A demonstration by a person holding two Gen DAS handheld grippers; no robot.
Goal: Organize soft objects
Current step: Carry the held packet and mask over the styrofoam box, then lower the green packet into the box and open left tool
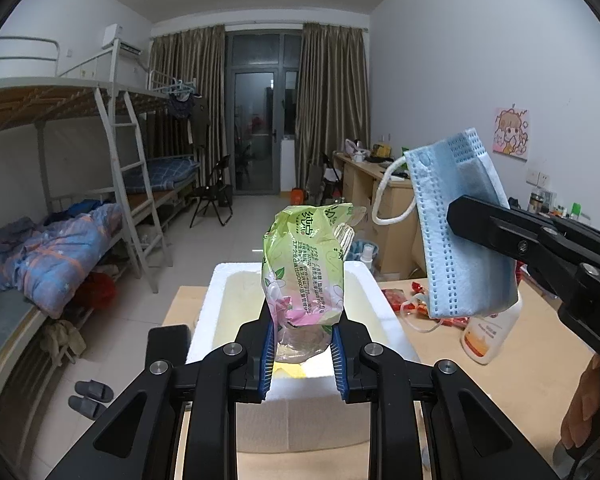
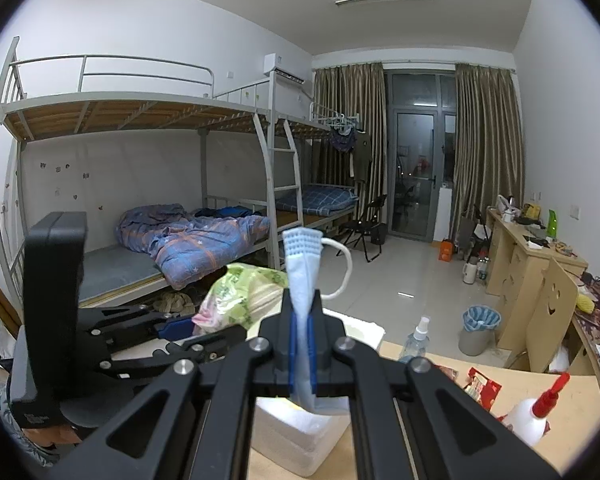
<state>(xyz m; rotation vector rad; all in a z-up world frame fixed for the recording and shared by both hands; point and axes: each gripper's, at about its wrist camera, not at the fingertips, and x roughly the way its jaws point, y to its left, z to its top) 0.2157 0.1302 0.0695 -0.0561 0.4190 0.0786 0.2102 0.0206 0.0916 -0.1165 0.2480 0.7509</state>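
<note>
My left gripper is shut on a green and pink tissue pack and holds it upright above the white foam box. My right gripper is shut on a folded blue face mask, held edge-on above the box's near corner. In the left wrist view the mask hangs from the right gripper, to the right of the tissue pack. The left gripper and the tissue pack show at the left in the right wrist view.
The box stands on a wooden table. A white bottle and red snack packets lie to its right. A clear spray bottle stands at the table's far edge. Bunk beds line the left wall.
</note>
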